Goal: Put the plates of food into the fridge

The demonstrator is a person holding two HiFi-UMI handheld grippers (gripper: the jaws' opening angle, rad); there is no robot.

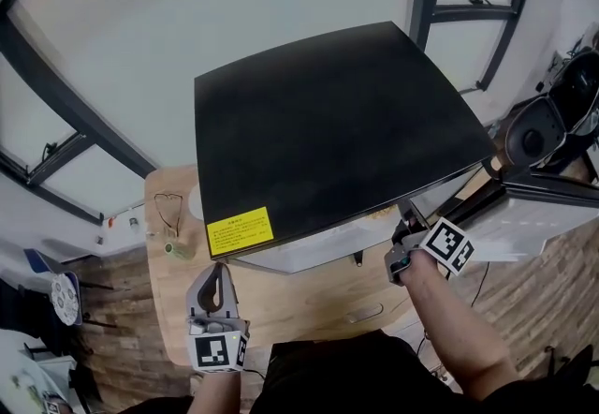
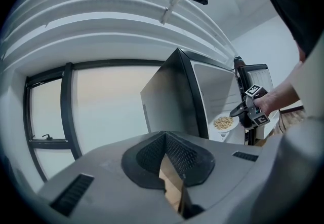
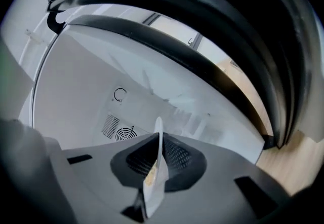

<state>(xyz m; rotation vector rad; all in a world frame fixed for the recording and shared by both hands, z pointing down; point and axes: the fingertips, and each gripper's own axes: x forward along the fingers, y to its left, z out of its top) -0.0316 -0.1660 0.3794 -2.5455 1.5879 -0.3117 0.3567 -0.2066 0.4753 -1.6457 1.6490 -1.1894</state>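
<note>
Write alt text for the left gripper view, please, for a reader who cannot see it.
The right hand-held gripper holds a white plate of food at the open front of a small dark fridge. In the foreground, the left hand-held gripper has its jaws together, with nothing between them.

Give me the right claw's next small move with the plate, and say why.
Probably ease the right claw a little deeper into the fridge, then lower. It is shut on the plate of food, which hangs just at the open front; the back wall is some way ahead, and no shelf shows under the plate.
</note>
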